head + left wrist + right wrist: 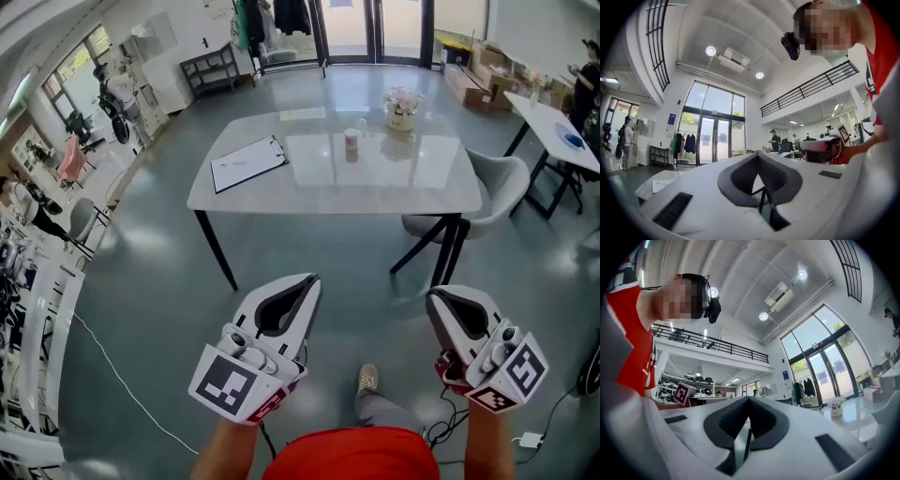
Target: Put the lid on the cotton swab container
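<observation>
Both claws [313,279] [434,296] shut, container [352,141] well ahead, on table [281,192]

Grey polished floor [309,258], mid-frame below the table: open passage. White glossy rectangular table [375,187]: near edge bare. On top: black clipboard with white paper [248,162] at left, small pale cylindrical container [352,141] centre, white flower pot [401,111] upper right. Grey shell chair [497,183] blocks the right end.
</observation>
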Motion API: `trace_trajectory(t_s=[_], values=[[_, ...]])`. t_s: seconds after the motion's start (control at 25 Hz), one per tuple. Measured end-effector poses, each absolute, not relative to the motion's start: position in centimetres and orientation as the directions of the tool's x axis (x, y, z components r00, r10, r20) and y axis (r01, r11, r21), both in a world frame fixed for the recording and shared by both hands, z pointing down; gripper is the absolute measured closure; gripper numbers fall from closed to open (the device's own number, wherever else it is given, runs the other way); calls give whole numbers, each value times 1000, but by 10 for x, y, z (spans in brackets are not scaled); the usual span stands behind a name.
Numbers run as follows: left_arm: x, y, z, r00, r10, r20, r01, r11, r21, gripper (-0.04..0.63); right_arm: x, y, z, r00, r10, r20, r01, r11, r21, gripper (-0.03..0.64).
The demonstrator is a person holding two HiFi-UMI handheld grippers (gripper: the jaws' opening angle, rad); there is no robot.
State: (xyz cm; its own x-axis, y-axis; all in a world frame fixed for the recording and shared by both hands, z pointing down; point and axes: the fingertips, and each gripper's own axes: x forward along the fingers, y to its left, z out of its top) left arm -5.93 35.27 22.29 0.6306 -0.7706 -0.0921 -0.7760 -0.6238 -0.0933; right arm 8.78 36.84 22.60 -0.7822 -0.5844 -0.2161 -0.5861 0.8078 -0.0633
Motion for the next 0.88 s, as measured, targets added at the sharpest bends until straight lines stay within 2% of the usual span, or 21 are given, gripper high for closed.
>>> trace_trajectory(t_s=[0.36, 0.88], values=[[-35, 225, 222, 570, -819, -69, -820, -563, -104, 578, 126, 232, 219, -804, -551, -225, -550, 832, -72, 612], [-50, 84, 247, 553, -832, -50, -831, -546, -109, 578, 113, 98, 236, -808, -550, -214, -547, 834, -79, 612]])
